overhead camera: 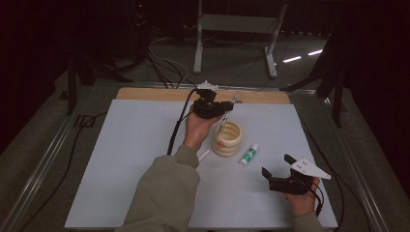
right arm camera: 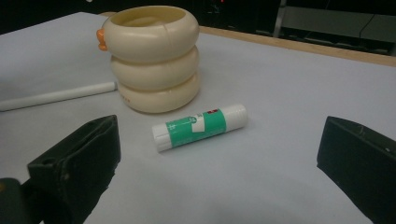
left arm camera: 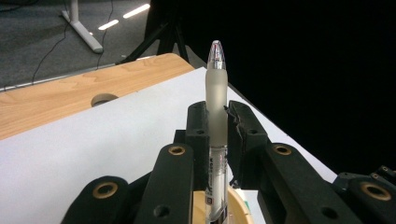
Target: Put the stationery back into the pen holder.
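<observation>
Black fingers [right arm camera: 79,163] of the right gripper [overhead camera: 283,170] stand wide apart and hold nothing; in the right gripper view one rises at the lower left and the other at the lower right, with bare white sheet between them. Just beyond that gap lies a glue stick [right arm camera: 200,126] with a green and white label, flat on its side, close to the cream holder [right arm camera: 152,58] but apart from it. That holder is a stack of three rounded rings, open at the top, with a small orange knob on its side. A white stick [right arm camera: 56,96] lies flat on the far side of the holder, its end close to the bottom ring.

Over at the left gripper [overhead camera: 212,107], the fingers [left arm camera: 198,121] are closed tightly on a pen [left arm camera: 216,116]. In the left gripper view the pen stands between them, its frosted grip clamped and its clear tip rising past them, while its lower barrel runs down toward the rim of the holder. From the high view the pen hangs tilted over the holder's opening; whether it touches the inside I cannot tell.

All of this sits on a white sheet [overhead camera: 135,159] covering the wooden worktop [overhead camera: 154,94], whose bare edge shows along the far side.
</observation>
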